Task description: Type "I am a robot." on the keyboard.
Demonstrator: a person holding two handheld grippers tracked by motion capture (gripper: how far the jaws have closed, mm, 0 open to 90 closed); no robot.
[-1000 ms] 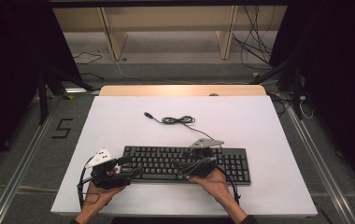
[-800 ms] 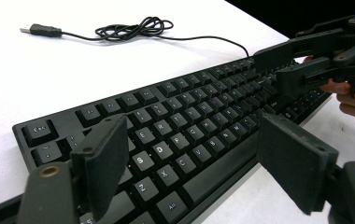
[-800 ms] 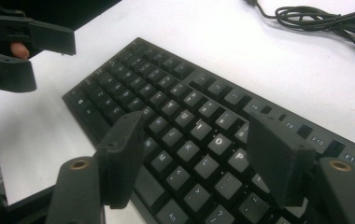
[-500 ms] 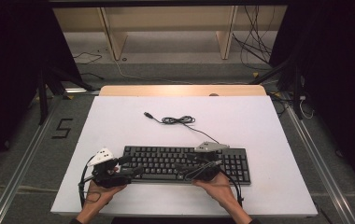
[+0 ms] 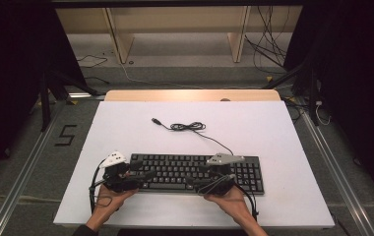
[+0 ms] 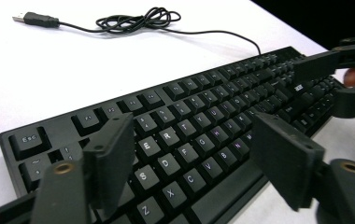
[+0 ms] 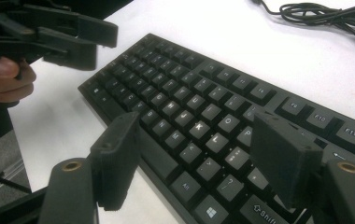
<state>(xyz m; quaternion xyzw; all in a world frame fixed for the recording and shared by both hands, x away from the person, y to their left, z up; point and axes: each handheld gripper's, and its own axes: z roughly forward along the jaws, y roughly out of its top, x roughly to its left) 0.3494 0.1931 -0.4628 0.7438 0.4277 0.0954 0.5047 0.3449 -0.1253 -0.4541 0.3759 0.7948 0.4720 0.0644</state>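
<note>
Matt black plastic keyboard (image 5: 195,172), smooth white table (image 5: 126,123), thin rubbery black cable (image 5: 187,127)

A white table (image 5: 126,128) with a pale wooden strip along its far edge carries two things; a black keyboard (image 5: 175,169) lies flat toward six o'clock, long side parallel to the near edge; its cable (image 5: 187,127), loosely coiled, lies near the centre, the USB plug (image 5: 156,121) pointing toward ten o'clock.
</note>
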